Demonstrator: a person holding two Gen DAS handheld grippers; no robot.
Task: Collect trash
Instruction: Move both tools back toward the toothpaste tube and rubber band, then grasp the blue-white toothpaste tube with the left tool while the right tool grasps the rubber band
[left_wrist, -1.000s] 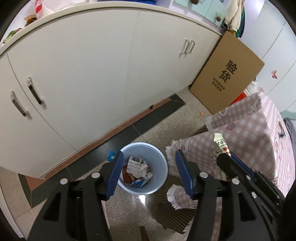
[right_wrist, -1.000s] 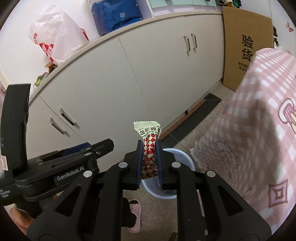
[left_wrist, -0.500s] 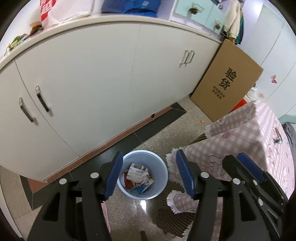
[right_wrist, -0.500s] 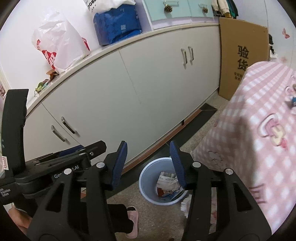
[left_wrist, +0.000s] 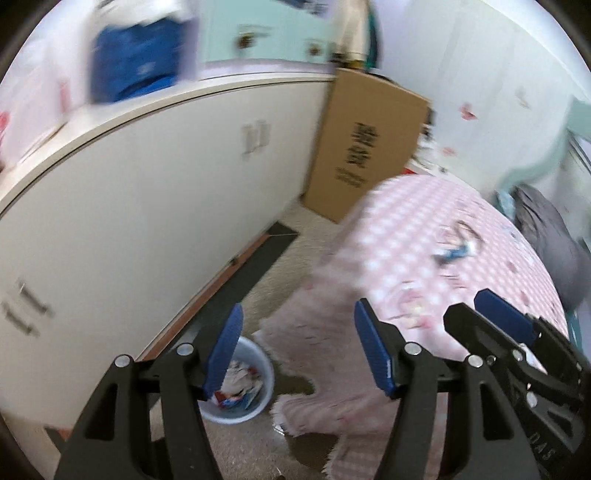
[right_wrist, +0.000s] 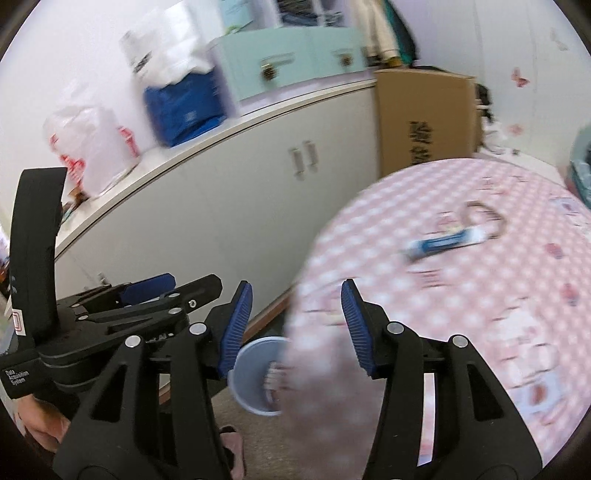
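Both cameras have swung up and away from the bin since half a second ago, so the pink checked tabletop now fills much of each view, and the red-patterned wrapper that the right claw held a second ago is gone from its fingers.

From the left wrist, the left claw (left_wrist: 297, 354) hangs with its blue pads wide apart and nothing between them. Low between its fingers, the pale blue trash bin (left_wrist: 255, 384) stands on the floor beside the white cabinet (left_wrist: 147, 206), with crumpled wrappers inside. The tabletop (left_wrist: 436, 236) is to the right, its cloth hanging near the bin. On it lies a small blue wrapper (left_wrist: 456, 253), blurred by motion. The right claw (left_wrist: 476, 314) shows at the right edge, also spread.

From the right wrist, the right claw (right_wrist: 295, 325) is apart and empty, and the bin (right_wrist: 255, 373) sits below it, partly hidden by the cloth edge. The blue wrapper (right_wrist: 447, 242) lies flat, well ahead on the tabletop (right_wrist: 498, 332), next to a faint ring-shaped thing too blurred to name. The left claw (right_wrist: 166, 291) sits at the left.

That wrapper looks like the next piece of trash. I judge it light, thin and limp, likely slick foil or plastic. A pinch across its narrow middle or at one end, with the fingertips pressed down onto the cloth, seems the surest hold.
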